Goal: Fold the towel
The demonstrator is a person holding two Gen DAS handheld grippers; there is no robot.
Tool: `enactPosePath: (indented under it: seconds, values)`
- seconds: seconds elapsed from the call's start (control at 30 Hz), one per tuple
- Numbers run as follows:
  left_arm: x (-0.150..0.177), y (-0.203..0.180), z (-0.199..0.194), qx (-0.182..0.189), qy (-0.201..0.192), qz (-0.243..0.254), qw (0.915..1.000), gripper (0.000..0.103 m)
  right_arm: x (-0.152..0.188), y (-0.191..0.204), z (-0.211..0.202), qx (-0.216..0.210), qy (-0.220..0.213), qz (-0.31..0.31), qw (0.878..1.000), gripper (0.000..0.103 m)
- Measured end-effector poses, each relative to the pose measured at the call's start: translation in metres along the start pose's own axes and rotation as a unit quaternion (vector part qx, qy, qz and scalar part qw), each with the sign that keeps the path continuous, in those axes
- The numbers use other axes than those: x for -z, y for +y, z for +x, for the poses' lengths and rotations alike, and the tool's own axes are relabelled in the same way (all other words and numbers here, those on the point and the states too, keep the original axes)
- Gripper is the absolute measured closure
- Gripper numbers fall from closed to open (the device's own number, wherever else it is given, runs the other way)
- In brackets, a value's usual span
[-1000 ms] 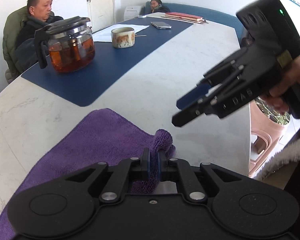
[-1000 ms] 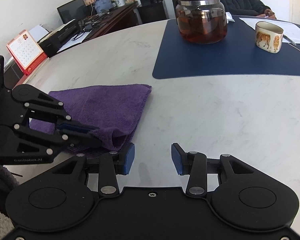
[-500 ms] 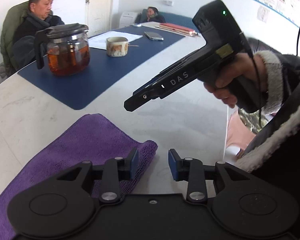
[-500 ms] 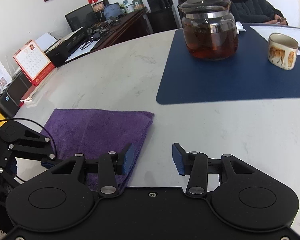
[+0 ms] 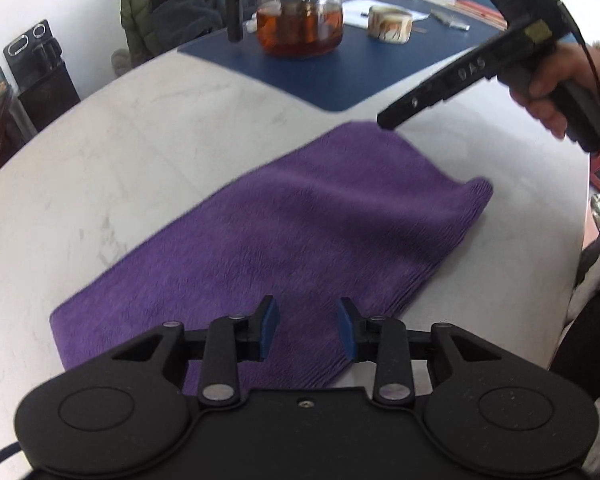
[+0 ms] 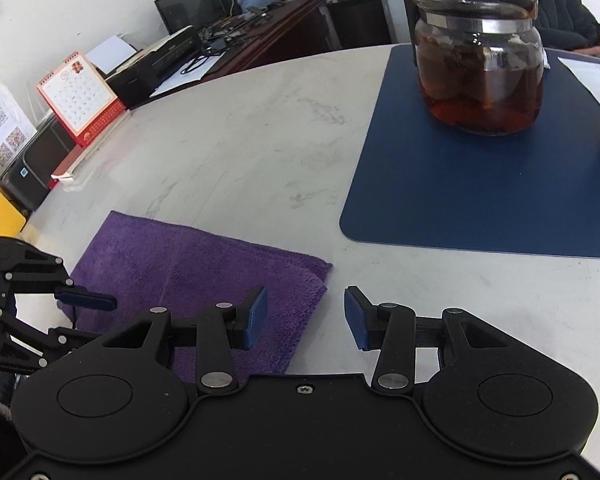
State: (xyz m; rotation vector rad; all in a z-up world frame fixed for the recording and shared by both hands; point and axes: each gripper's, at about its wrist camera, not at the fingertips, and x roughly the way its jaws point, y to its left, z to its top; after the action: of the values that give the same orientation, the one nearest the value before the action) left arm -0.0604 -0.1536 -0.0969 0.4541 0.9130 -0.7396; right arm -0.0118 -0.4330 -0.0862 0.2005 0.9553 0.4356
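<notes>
The purple towel [image 5: 300, 232] lies folded flat on the pale marble table [image 5: 100, 168], just short of the blue mat [image 6: 480, 200] that covers the table's far part. One corner of the towel, on the side toward the person's sleeve, sits a little puffed up.

The left gripper [image 5: 307, 330] hangs over the near edge of the towel with its blue pads spread apart and nothing pinched between them (the cloth shows below the gap, not in it). The right gripper [image 6: 306, 318] hovers by the towel's corner nearest the mat, its pads likewise parted and empty; one pad is above the cloth, the other above bare table. Seen from the left wrist camera, that right gripper is held in a hand [image 5: 556, 92] and its tip points down at the towel's far edge.

On the mat beyond the towel stand a glass teapot [image 6: 478, 60] of dark tea and, beside it, a small cup [image 5: 390, 28].
</notes>
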Motion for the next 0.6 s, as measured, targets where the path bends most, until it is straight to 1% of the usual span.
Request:
enactPosePath:
  seconds: [0.1,0.23,0.3,0.37,0.43,0.53,0.6]
  values:
    - [0.005,0.006,-0.004,0.003,0.005,-0.011,0.9999,0.071,-0.003,0.0,0.01,-0.007,0.012,-0.007,1.0,0.061]
    - [0.008,0.011,-0.007,0.005,0.015,-0.016,0.9997,0.069,-0.004,0.012,0.019,0.003,0.024,-0.061,0.998,0.062]
    - [0.01,0.012,-0.01,0.004,0.019,-0.018,0.9996,0.068,-0.004,0.02,0.022,0.011,0.028,-0.091,0.995,0.069]
    - [0.011,0.014,-0.011,0.006,0.02,-0.02,0.9996,0.068,-0.004,0.025,0.022,0.02,0.032,-0.114,0.993,0.082]
    - [0.013,0.016,-0.012,0.008,0.02,-0.022,0.9995,0.068,-0.002,0.031,0.021,0.03,0.034,-0.143,0.989,0.091]
    - [0.016,0.018,-0.014,0.01,0.022,-0.021,0.9995,0.068,-0.004,0.038,0.019,0.039,0.032,-0.173,0.984,0.093]
    - [0.018,0.019,-0.016,0.012,0.023,-0.021,0.9994,0.068,-0.006,0.042,0.018,0.049,0.029,-0.192,0.98,0.097]
